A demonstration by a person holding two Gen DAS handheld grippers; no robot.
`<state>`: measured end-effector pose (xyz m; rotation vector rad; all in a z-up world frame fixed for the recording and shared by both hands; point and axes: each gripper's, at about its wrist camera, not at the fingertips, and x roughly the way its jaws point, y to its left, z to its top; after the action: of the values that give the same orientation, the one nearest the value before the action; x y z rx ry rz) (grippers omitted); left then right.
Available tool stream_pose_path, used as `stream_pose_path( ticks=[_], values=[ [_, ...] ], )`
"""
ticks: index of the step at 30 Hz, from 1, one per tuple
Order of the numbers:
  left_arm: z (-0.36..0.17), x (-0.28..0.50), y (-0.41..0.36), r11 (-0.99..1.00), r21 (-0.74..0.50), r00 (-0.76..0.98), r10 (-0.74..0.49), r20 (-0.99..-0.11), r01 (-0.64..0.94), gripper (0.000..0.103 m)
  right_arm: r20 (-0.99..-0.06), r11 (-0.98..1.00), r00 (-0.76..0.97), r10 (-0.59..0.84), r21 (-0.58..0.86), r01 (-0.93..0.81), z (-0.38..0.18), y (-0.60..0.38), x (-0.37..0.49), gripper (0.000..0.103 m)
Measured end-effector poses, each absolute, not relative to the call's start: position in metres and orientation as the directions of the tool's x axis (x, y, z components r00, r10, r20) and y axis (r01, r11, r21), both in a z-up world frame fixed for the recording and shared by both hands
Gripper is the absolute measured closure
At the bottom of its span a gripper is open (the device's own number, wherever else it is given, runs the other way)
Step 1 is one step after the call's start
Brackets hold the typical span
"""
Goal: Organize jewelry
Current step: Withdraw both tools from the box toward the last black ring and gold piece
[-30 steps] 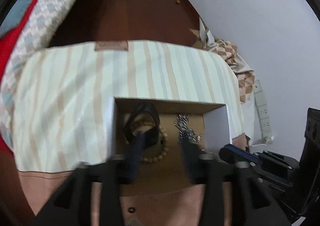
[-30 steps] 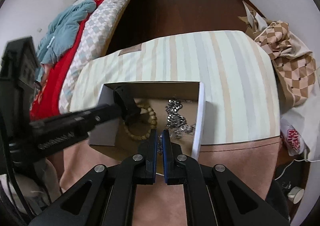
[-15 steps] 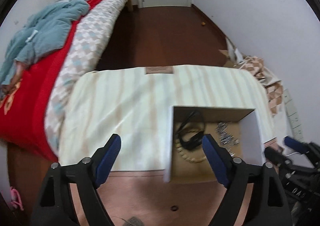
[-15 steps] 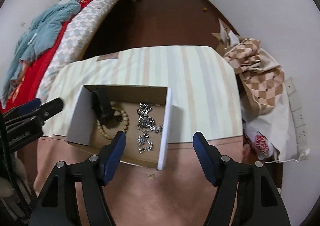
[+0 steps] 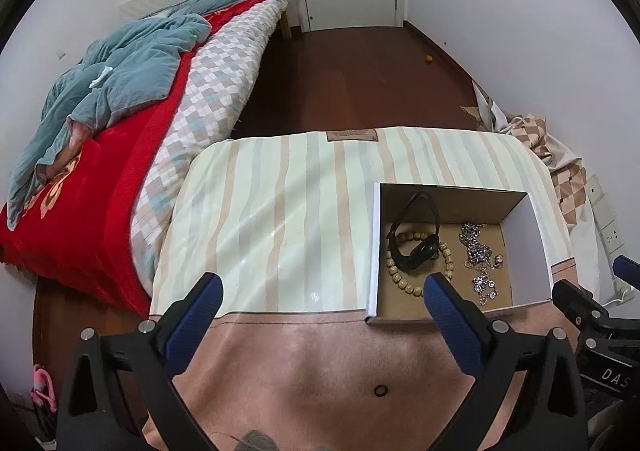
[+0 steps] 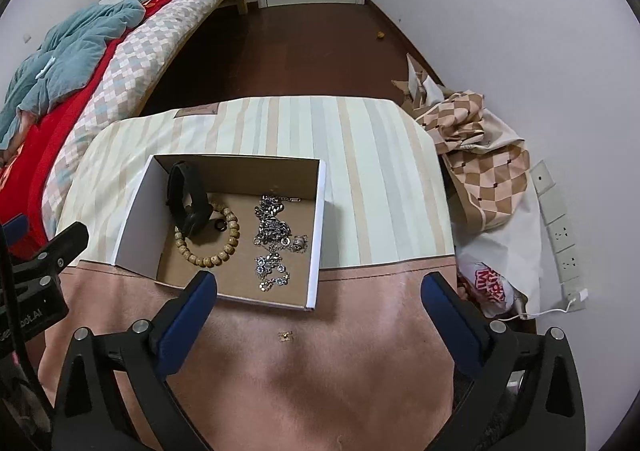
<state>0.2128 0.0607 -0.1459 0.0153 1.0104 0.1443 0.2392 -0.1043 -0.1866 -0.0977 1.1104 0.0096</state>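
Your left gripper point(image 5: 322, 301) and right gripper point(image 6: 318, 297) both hang with jaws spread wide and nothing between them. Just ahead of your right jaws a small gold earring point(image 6: 285, 336) lies on the pink part of the surface point(image 6: 360, 351). Past it sits the open box point(image 6: 318, 211), holding a wooden bead bracelet point(image 6: 208, 251), a black watch band point(image 6: 186, 197), a small black ring point(image 6: 219, 226) and a silver chain point(image 6: 274, 237). Beyond your left jaws, farther off, the bed point(image 5: 100, 131) lies by the wall.
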Motion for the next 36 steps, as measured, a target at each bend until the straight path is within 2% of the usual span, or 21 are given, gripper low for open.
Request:
stream_pose_path(
  ticks=[26, 30, 33, 36],
  values=[
    [-0.075, 0.114, 0.054, 0.983, 0.070, 0.651, 0.166, -0.741, -0.172, 0.001, -0.793, 0.996, 0.609, -0.023, -0.074, -0.058, -0.097, -0.093, 0.143, 0.000],
    [-0.086, 0.110, 0.056, 0.974, 0.091, 0.644, 0.205, -0.737, -0.206, 0.001, -0.795, 0.998, 0.607, 0.008, -0.034, -0.057, -0.100, -0.100, 0.139, 0.000],
    [-0.110, 0.108, 0.059, 0.963, 0.130, 0.617, 0.253, -0.745, -0.238, 0.001, -0.811, 1.000, 0.584, 0.006, -0.007, -0.019, -0.126, -0.117, 0.140, 0.000],
    [-0.150, 0.111, 0.064, 0.954, 0.150, 0.542, 0.272, -0.795, -0.259, 0.001, -0.836, 1.000, 0.548, -0.008, 0.003, 0.019, -0.163, -0.130, 0.143, 0.003]
  ],
)
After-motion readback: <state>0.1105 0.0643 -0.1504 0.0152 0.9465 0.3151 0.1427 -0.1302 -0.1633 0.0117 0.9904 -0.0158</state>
